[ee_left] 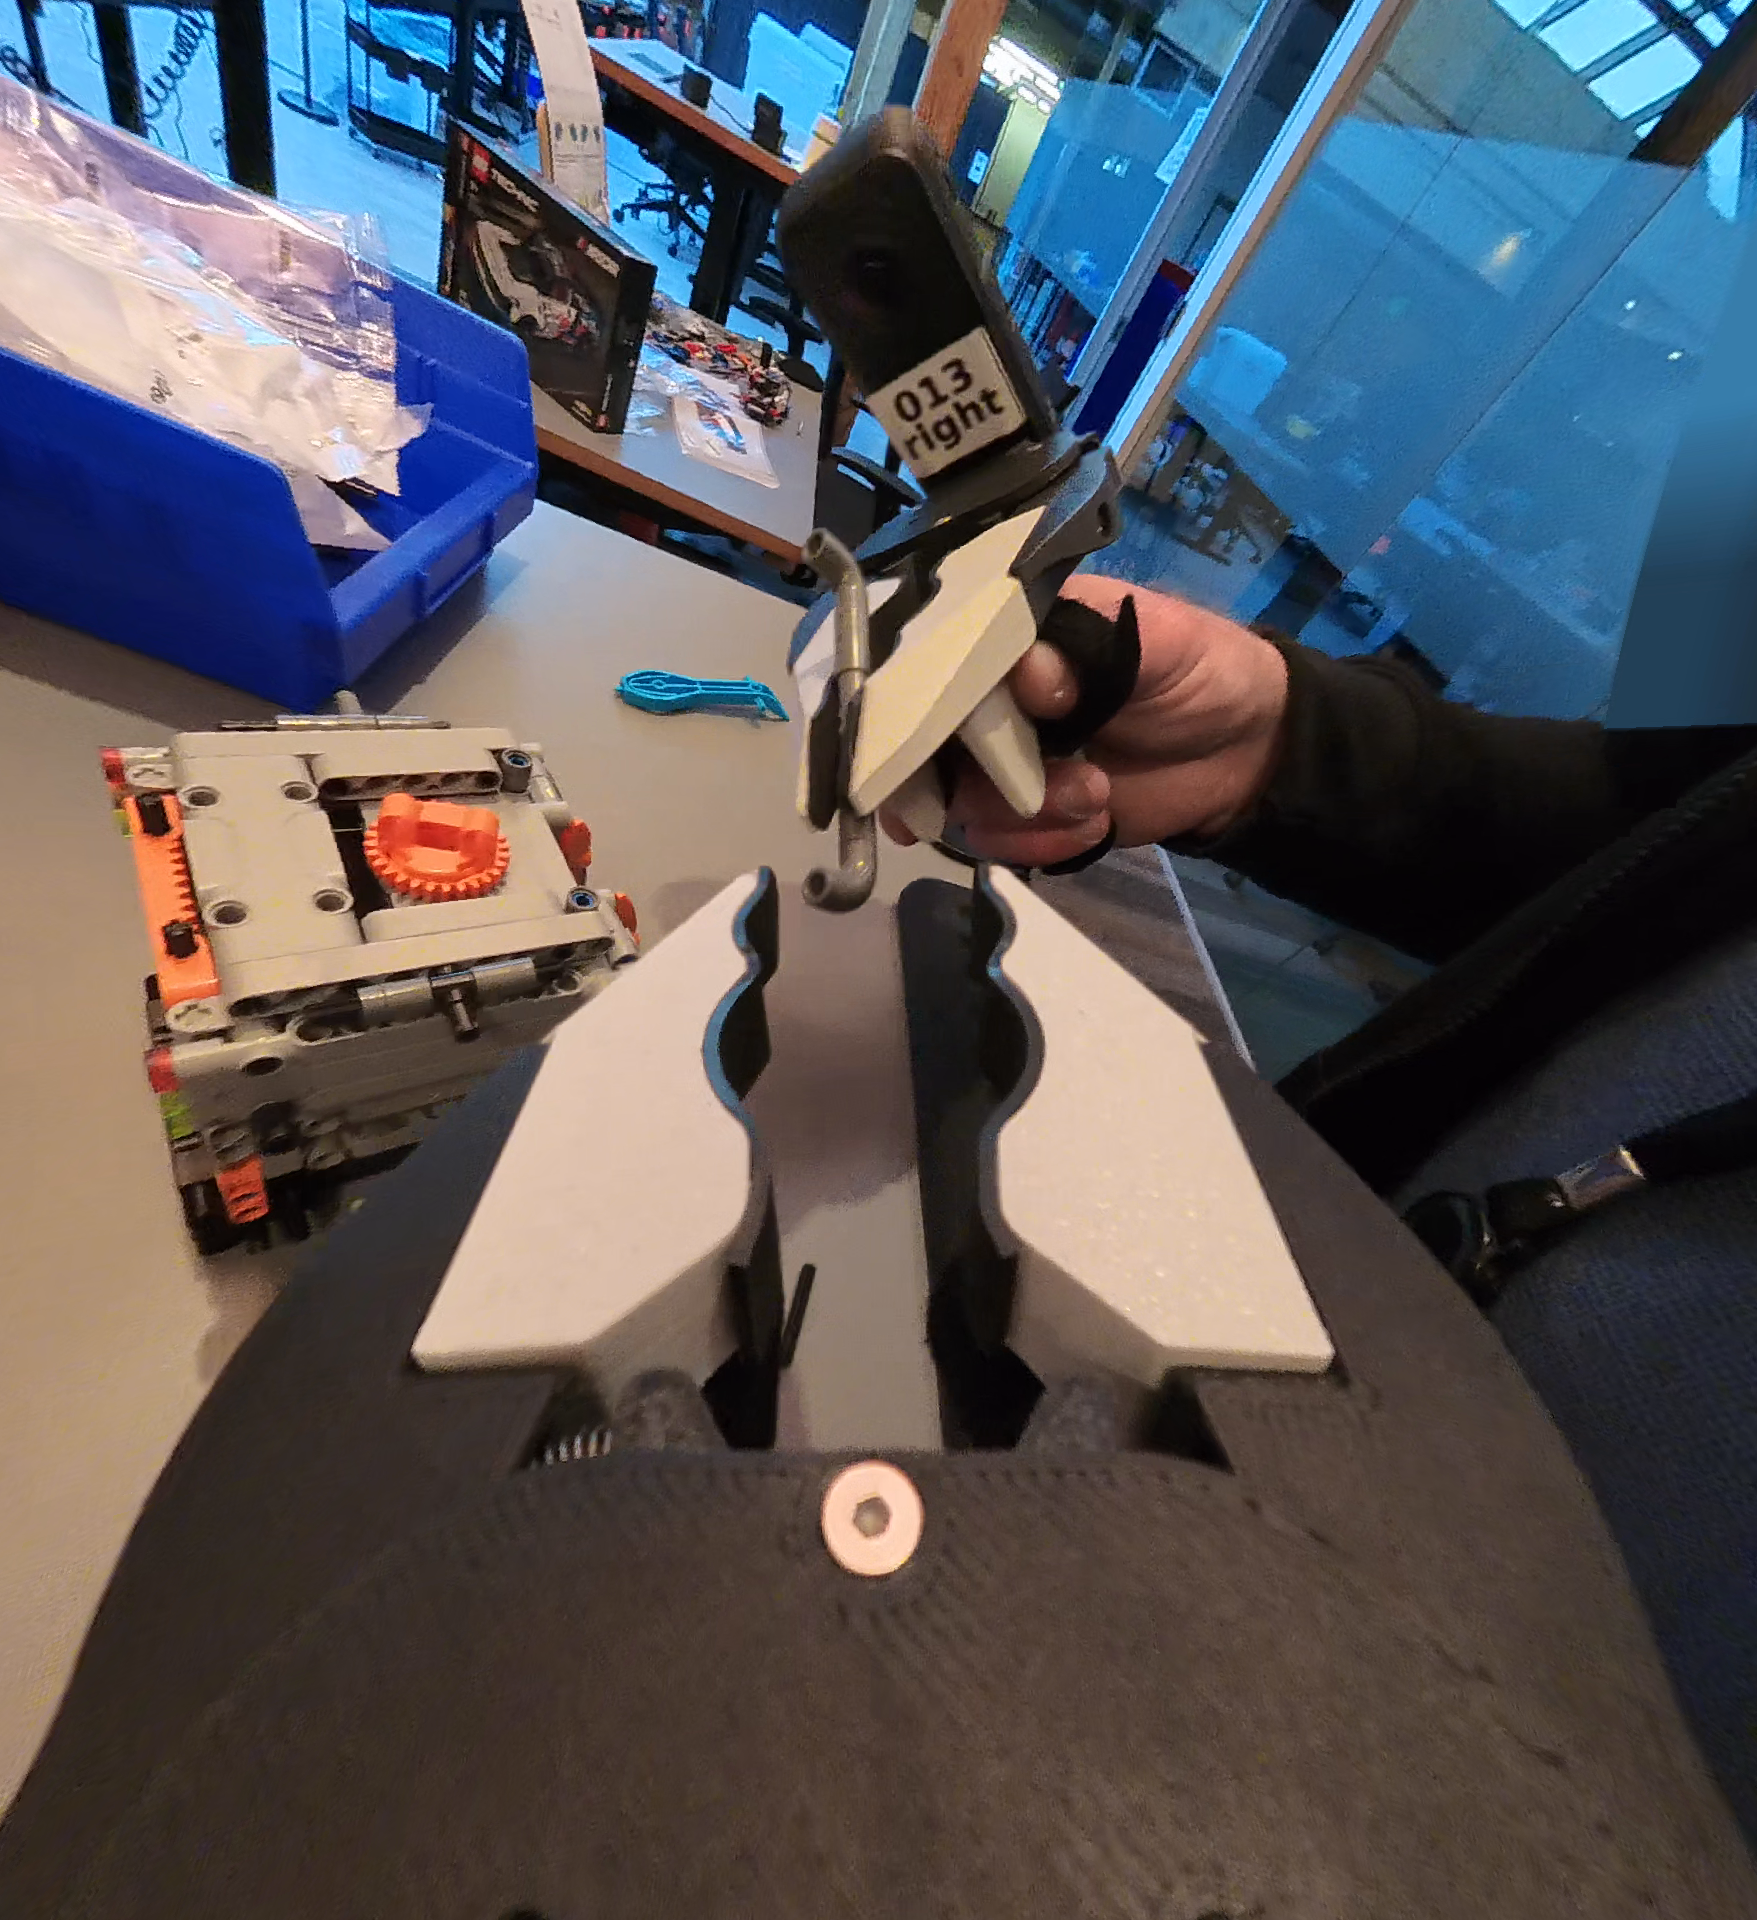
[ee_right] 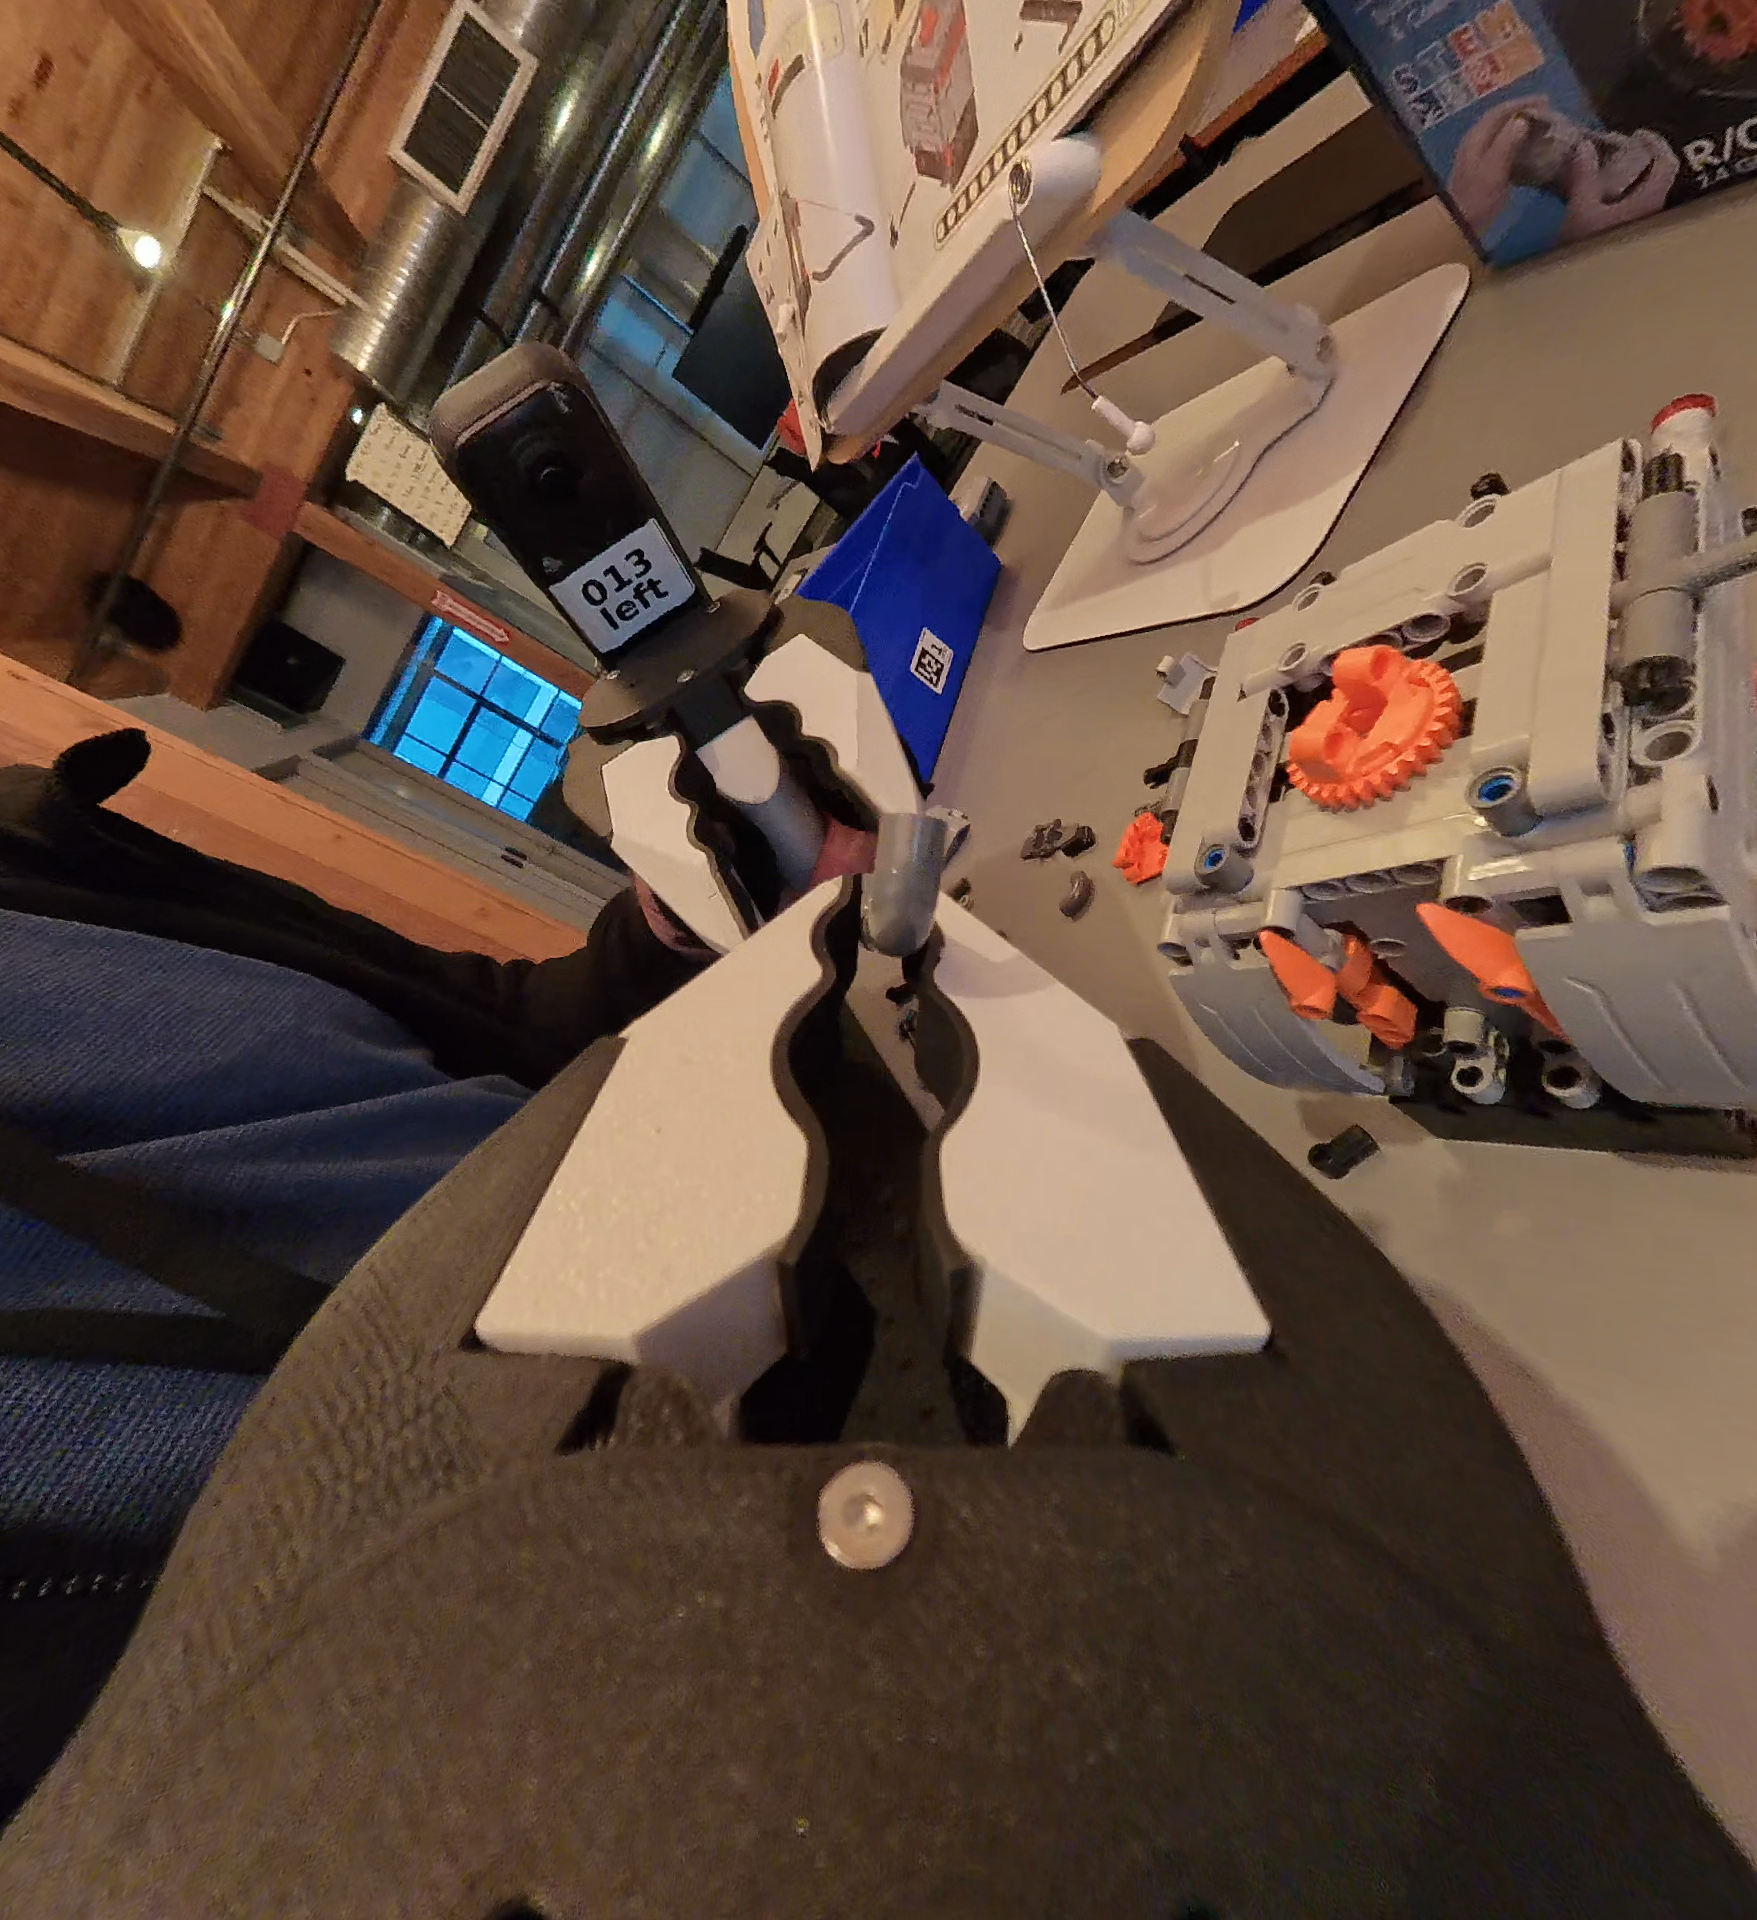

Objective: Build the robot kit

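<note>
My right hand-held gripper (ee_left: 832, 800) is clamped on a thin grey bent tube piece (ee_left: 850, 727), gripped mid-length so both curved ends stick out; judging by that, it keeps the ends free. It's held in the air above the surface (ee_left: 43, 1299), lower hook end just beyond the tips of my left hand-held gripper (ee_left: 838, 914), whose jaws stand apart with nothing between them. The grey and orange brick-built assembly (ee_left: 354, 925) sits flat on the surface to the left, orange gear (ee_left: 434, 844) facing up, well apart from the tube. Loose small parts (ee_right: 1061, 836) lie beside it. Behind: blue bin (ee_left: 230, 499) with clear bags, teal tool (ee_left: 697, 694), instruction booklet on a white stand (ee_right: 1238, 499). Room is a workshop with glass partitions and wood walls.
</note>
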Available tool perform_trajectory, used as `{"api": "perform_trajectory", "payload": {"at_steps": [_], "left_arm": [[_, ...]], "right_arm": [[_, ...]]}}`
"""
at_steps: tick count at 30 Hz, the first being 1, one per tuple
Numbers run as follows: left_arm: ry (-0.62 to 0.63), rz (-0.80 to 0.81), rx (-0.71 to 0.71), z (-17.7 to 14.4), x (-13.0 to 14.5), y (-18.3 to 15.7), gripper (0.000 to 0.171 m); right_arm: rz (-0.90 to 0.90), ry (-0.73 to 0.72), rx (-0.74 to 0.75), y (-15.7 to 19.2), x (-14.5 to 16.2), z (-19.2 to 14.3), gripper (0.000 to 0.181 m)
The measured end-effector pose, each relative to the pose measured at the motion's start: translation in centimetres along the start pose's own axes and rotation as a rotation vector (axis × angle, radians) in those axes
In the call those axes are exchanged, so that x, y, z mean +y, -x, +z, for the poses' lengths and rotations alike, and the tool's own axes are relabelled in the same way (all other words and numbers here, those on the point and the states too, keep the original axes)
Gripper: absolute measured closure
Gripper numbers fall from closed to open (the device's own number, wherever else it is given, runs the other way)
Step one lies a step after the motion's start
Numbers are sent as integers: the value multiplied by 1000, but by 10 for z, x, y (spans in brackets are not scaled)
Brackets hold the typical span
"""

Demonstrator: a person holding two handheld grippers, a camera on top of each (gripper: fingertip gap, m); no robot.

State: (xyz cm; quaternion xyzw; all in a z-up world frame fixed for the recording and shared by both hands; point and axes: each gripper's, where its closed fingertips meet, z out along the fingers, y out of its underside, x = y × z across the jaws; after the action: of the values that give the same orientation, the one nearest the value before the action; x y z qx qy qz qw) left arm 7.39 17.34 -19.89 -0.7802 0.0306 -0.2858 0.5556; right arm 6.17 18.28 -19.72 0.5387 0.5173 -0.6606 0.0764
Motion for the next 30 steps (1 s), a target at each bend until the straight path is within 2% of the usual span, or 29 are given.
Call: {"api": "perform_trajectory", "payload": {"at_steps": [5,9,14,16,17,19,22,23,24,26,27,30], "left_arm": [[4,-32,-24,5,4,8,160],[-38,-80,-9,7,1,10,161],[-102,-217,28,10,-5,17,161],[-70,-213,11,16,-1,19,160],[-72,-190,-13,15,-2,21,158],[-91,-114,-95,5,-13,33,130],[-1,33,-253,-14,-17,67,105],[38,67,-264,-16,-15,76,96],[92,76,-244,-15,-9,82,96],[215,59,-257,-13,13,104,83],[257,43,-225,-10,22,106,84],[264,12,-183,-2,31,104,93]], "right_arm": [[20,21,-53,0,-2,4,177],[23,0,-60,-3,-8,4,177],[33,-104,-50,-10,-19,2,176],[25,-123,-38,-12,-19,0,178],[21,-134,-25,-14,-20,-1,178],[44,-153,2,-22,-21,-7,178],[96,-143,21,-33,-16,-11,178],[114,-130,24,-36,-12,-11,178],[128,-128,26,-39,-10,-11,178],[146,-127,32,-43,-8,-10,178],[154,-128,32,-45,-7,-10,178],[196,-142,13,-50,-7,-9,178]]}}
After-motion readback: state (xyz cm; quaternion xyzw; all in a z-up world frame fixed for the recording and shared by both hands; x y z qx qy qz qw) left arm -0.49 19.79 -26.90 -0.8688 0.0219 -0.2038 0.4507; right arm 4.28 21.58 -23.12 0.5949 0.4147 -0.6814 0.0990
